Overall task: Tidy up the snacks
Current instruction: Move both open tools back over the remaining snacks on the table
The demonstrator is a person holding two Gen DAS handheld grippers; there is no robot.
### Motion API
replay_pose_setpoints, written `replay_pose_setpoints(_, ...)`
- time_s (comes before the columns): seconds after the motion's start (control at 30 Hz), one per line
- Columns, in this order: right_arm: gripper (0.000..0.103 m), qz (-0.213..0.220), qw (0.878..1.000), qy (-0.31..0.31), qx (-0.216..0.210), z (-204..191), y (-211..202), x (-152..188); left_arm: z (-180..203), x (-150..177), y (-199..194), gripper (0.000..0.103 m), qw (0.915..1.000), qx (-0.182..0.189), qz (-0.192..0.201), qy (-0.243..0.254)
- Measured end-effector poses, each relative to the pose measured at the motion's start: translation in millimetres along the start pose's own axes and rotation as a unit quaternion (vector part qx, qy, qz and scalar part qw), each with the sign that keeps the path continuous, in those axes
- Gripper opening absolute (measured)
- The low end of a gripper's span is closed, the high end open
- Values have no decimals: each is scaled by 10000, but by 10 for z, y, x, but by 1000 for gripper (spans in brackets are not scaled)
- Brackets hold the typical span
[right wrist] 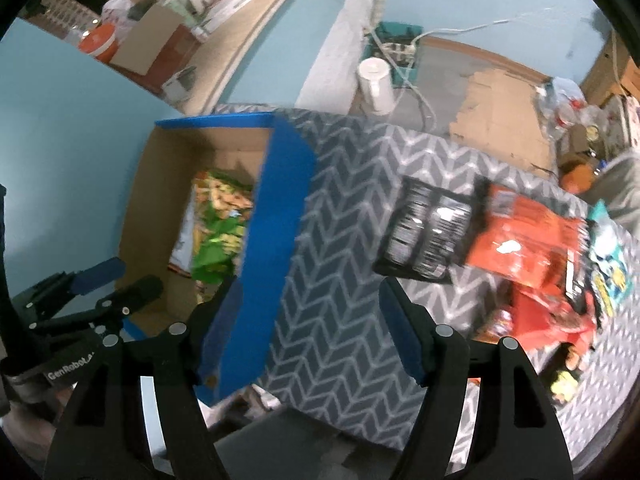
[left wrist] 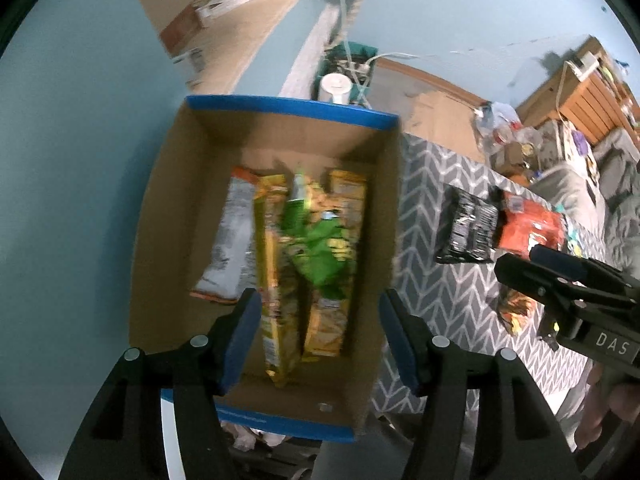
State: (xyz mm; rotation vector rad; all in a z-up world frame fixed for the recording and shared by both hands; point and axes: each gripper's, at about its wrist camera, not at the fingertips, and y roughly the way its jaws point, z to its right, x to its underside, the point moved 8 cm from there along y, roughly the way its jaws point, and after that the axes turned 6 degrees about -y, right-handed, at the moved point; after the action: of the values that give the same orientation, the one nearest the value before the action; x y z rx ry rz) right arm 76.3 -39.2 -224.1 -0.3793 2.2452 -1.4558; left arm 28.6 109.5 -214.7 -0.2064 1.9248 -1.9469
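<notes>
Snack bags fill the bottom of an open cardboard box [left wrist: 168,208] with blue outer walls: a green bag [left wrist: 320,248], two yellow bags [left wrist: 274,280] and a silver-and-orange bag [left wrist: 234,240] lie side by side. The left gripper [left wrist: 316,340] hangs over the box with its blue-padded fingers [left wrist: 240,336] spread wide, holding nothing. The right gripper [right wrist: 308,332] is equally wide and empty, above the box's right wall and the grey chevron-patterned cloth [right wrist: 340,280]. On that cloth, apart from the box, lie a black packet [right wrist: 428,236] and an overlapping orange bag [right wrist: 520,244]. Pale blue walls stand behind.

Even daylight, motion blur, fisheye warping
</notes>
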Motion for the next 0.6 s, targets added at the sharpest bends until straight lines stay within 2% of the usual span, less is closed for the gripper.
replay_pose_setpoints(0.07, 73, 26, 9999, 96, 114, 142, -75, 75, 131, 13, -12, 70, 9999, 19, 16, 133)
replay_pose_setpoints(0.4, 76, 57, 9964, 705, 463, 876, -351, 504, 838, 136, 73, 72, 9959, 206, -144, 867)
replay_pose_setpoints(0.6, 80, 2, 9891, 1251, 776, 1459, -503, 833, 1247, 237, 161, 76, 9910, 312, -260, 1276)
